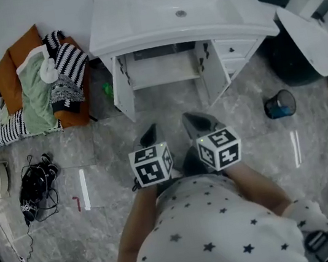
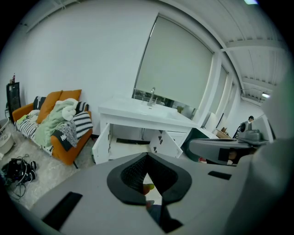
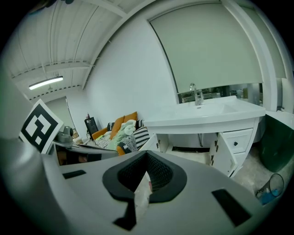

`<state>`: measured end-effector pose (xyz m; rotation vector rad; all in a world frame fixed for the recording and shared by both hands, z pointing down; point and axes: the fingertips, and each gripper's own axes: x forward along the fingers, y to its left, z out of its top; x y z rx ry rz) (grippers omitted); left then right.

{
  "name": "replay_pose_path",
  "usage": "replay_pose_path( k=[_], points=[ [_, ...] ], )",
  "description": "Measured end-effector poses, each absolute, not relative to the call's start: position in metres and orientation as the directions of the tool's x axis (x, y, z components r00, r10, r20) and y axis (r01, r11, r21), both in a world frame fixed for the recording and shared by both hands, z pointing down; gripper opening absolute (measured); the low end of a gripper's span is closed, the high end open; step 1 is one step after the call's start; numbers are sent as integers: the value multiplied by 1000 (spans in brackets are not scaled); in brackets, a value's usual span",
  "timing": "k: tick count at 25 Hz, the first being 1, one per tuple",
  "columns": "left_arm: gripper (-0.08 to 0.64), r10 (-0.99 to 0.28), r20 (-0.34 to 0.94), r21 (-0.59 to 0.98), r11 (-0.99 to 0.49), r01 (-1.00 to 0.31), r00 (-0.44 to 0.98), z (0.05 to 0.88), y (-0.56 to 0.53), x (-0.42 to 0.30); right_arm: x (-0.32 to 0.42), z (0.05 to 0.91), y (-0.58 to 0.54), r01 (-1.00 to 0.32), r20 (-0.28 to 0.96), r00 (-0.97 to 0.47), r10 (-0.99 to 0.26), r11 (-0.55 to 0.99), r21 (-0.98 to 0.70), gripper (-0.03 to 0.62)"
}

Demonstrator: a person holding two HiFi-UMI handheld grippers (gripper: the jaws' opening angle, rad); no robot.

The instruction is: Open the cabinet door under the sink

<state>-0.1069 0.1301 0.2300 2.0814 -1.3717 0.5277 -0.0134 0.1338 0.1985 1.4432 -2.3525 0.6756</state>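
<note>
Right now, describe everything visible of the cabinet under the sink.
The cabinet is white and smooth. It stands on the grey marbled floor beneath the white sink. Its left door and right door are both swung wide open, with dark hinges showing on their inner faces. The inside looks bare, with a pipe at the back. A drawer stack with a dark knob sits at its right.

A staged home-like room: vanity sink [image 1: 150, 12], orange sofa [image 1: 9, 78], marble floor [image 1: 110, 143], industrial ceiling [image 3: 69, 41].
</note>
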Motion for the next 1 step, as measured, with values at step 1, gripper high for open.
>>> replay_pose_path(
  k=[1],
  points=[
    [5, -688, 612, 250, -300, -920, 391, 230, 131, -107, -14, 198, 134, -892, 479, -452, -752, 387, -235, 6]
  ],
)
